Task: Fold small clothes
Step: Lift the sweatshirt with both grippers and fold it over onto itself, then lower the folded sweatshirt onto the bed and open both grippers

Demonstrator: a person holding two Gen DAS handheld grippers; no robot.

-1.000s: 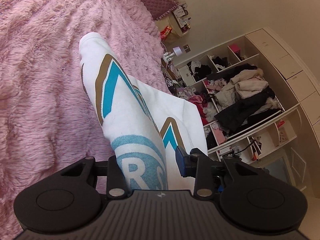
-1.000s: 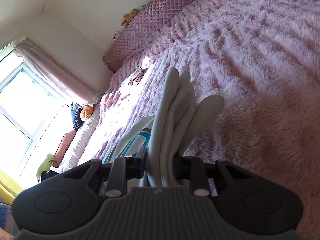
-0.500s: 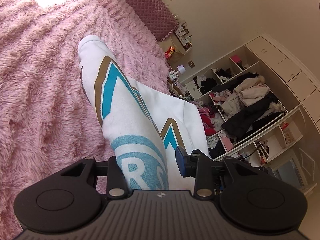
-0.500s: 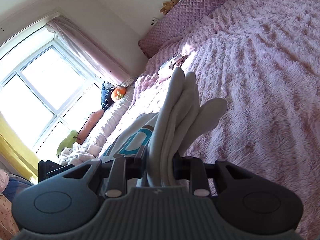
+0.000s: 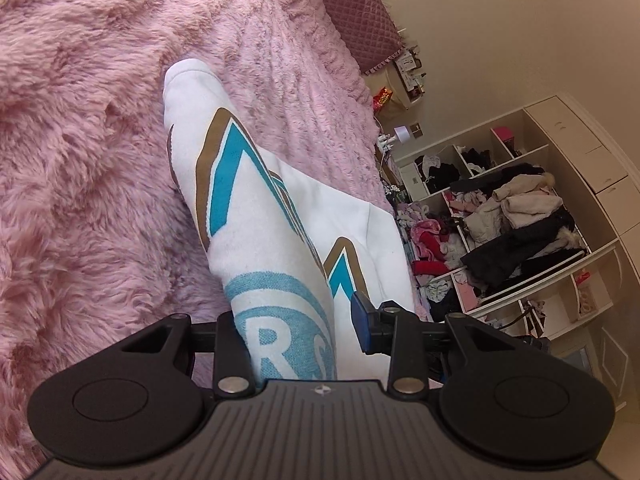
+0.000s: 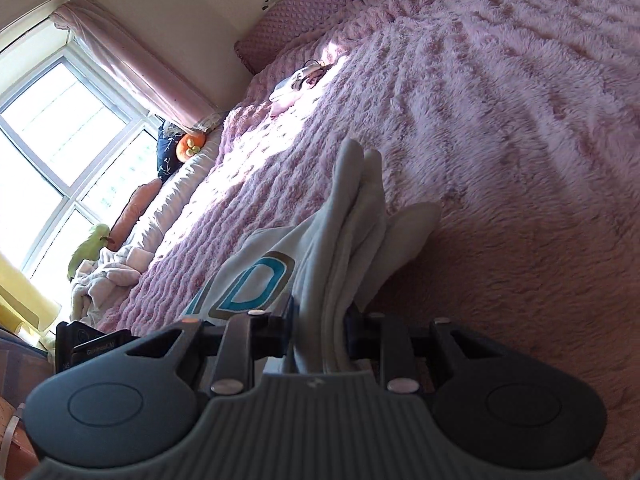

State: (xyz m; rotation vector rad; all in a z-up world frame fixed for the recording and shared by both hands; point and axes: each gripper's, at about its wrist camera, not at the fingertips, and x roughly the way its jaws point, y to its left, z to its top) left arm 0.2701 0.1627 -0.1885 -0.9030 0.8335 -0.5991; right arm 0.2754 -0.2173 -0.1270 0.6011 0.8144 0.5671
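Item: white garment (image 5: 256,216), printed with teal and brown chevrons and a pale blue ring bearing a letter R. In the left wrist view it rose from the bottom centre of the frame toward the upper middle, bunched and draped above the pink furry bedspread (image 5: 80,160). The left tool (image 5: 296,336) pinched a thick fold of it; the dark finger at left of centre pressed the cloth, and the blue pad (image 5: 360,320) on the other finger lay against the cloth's right side, though that contact was partly hidden.

Same garment (image 6: 344,248) in the right wrist view: grey-white in shade, several folded layers standing up from the bottom centre, with a teal and brown letter on the part hanging at lower left. The right tool (image 6: 320,332) was closed upon these layers, both fingers pressing them.

Surroundings, left wrist view: quilted mauve headboard (image 5: 352,16) at top; open wardrobe shelves (image 5: 520,216) at right, heaped with clothes.

Surroundings, right wrist view: window (image 6: 52,140) and pink curtain (image 6: 132,68) at upper left; small pale clothing (image 6: 296,84) lying on the bedspread at upper centre, well apart from the held garment
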